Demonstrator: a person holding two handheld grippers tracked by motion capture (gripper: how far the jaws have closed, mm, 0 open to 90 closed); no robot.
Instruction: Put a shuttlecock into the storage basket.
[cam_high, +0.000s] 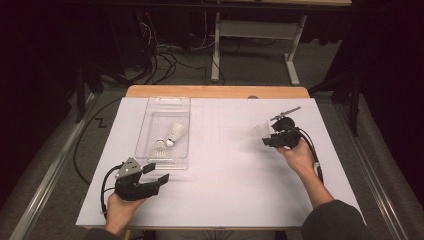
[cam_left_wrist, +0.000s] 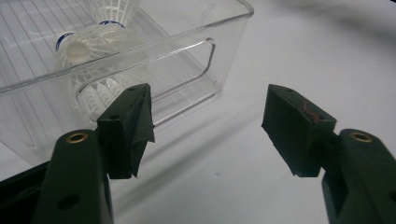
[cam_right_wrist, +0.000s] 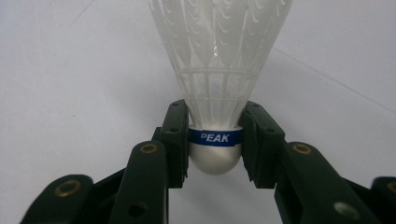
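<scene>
The white tabletop (cam_high: 225, 190) carries a clear plastic bin (cam_high: 146, 131) left of centre, with two shuttlecocks (cam_high: 168, 139) already lying inside; the step in hand looks like carrying a third one over to join them. The left claw (cam_high: 156, 175) rests just beside the bin's near end, jaws spread with nothing between them. The right claw (cam_high: 268, 138), well apart over the right side of the tabletop, pinches the held shuttlecock (cam_right_wrist: 215, 93) by its rounded cork base, pads on either side at the blue band, skirt pointing away from the hand; next it should travel left across to the bin, then release above the open top.
</scene>
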